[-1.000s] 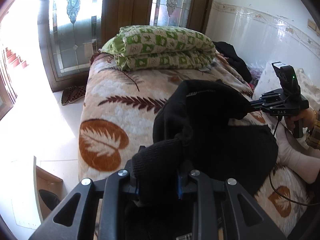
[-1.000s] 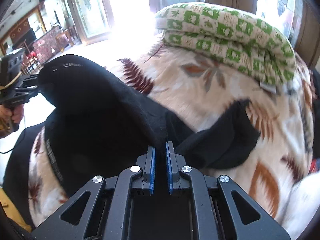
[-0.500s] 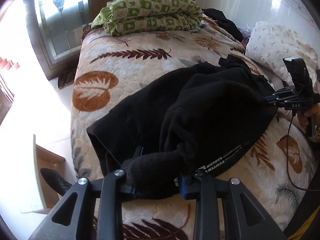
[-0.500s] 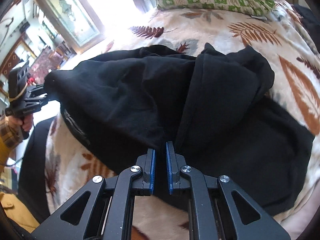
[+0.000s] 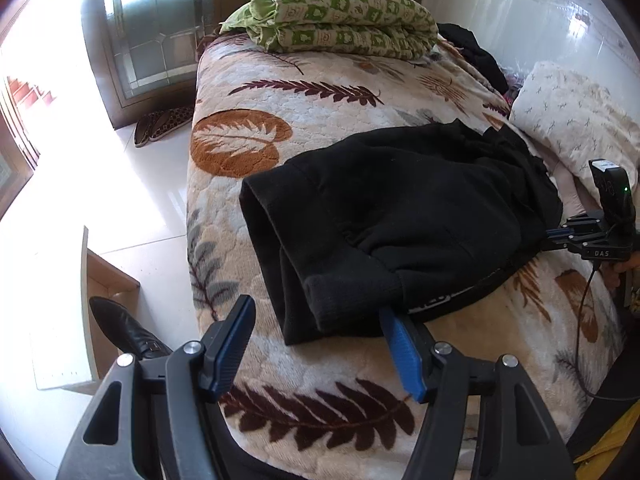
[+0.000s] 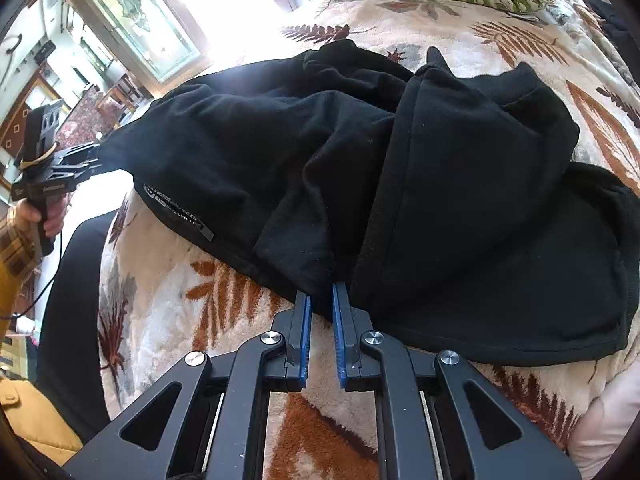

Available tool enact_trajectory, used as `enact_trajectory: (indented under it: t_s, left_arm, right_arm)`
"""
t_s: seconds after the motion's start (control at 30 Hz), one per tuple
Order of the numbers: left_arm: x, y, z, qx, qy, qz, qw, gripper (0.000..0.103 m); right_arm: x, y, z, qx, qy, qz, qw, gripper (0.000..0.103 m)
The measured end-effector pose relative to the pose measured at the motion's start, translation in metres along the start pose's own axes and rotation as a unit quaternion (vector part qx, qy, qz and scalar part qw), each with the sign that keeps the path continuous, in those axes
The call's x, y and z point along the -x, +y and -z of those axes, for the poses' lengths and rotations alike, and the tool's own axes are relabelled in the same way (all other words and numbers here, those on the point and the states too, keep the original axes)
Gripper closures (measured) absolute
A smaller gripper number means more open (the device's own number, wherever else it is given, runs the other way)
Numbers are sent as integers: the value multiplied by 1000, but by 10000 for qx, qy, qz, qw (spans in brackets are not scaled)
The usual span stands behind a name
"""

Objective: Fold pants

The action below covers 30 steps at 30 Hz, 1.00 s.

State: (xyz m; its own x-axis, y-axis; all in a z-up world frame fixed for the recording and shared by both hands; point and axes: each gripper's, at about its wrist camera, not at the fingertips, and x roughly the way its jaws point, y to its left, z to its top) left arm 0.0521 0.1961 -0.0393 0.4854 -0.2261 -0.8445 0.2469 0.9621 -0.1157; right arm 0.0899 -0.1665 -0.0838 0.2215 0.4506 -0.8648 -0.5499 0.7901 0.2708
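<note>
Left wrist view showed your left claw (image 5: 316,344) had popped wide open and dropped the cuff it'd been pinching half a second before, so the black pants (image 5: 400,216) lay folded over on the bed (image 5: 320,92). Right claw (image 6: 320,300) looked still nipped on the fabric edge. First fold seemed done.

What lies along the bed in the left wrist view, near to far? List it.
Left claw → black pants → brown leaf print on the blanket → folded green quilt → window.
</note>
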Motion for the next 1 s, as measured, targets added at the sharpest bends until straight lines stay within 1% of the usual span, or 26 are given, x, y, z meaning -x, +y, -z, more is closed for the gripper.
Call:
enact_trajectory:
  t_s: [0.1, 0.2, 0.23, 0.27, 0.33, 0.37, 0.5, 0.57, 0.6, 0.67, 0.7, 0.73, 0.77, 0.83, 0.93, 1.0]
  left_arm:
    - [12, 1, 0, 62, -7, -46, 10000, 36]
    - [29, 6, -5, 176, -188, -96, 9996, 36]
    - [35, 7, -8, 254, -287, -46, 9993, 36]
    - [40, 7, -11, 359, -378, 30, 9986, 36]
    - [45, 3, -21, 561, -506, 299, 9967, 35]
    - [43, -2, -28, 623, -507, 391, 9960, 35]
    - [8, -35, -48, 654, -167, 627, 9957, 34]
    - [-17, -50, -50, 584, 93, 587, 9965, 33]
    - [-32, -55, -47, 552, 301, 520, 9967, 33]
    - [-58, -56, -35, 516, 780, 296, 9952, 33]
    - [-66, -56, -29, 456, 937, 241, 9943, 36]
    - [-64, -59, -25, 282, 830, 183, 9960, 36]
    - [-61, -61, -23, 135, 769, 134, 9969, 37]
    - [-58, -64, -21, 41, 840, 47, 9964, 39]
    - [-53, -64, -22, 7, 901, 2, 9959, 39]
    - [-49, -64, -25, 57, 914, -22, 9958, 39]
  right_arm:
    - [4, 4, 2, 65, 5, 20, 10000, 93]
    - [7, 10, 8, 60, 3, -66, 10000, 93]
    - [6, 12, 10, 75, 49, -153, 9998, 93]
    - [4, 15, 10, 117, 76, -137, 9998, 93]
    - [-1, 20, 11, 184, 118, -111, 9997, 93]
    - [-1, 21, 10, 164, 97, -125, 9997, 93]
    - [10, 25, 3, -31, -269, -232, 9994, 93]
    - [20, 21, -1, -241, -539, -201, 9981, 93]
    - [26, 17, -3, -345, -637, -131, 9973, 91]
    - [36, 7, -8, -551, -817, 76, 9951, 82]
    - [41, 1, -11, -654, -892, 203, 9937, 71]
    - [47, -6, -16, -774, -992, 481, 9909, 65]
    - [49, -9, -21, -798, -1044, 673, 9890, 62]
    - [51, -13, -37, -774, -1164, 995, 9852, 54]
    - [39, -13, -63, -901, -1260, 1259, 9799, 51]
    - [26, -13, -83, -973, -1267, 1616, 9738, 51]
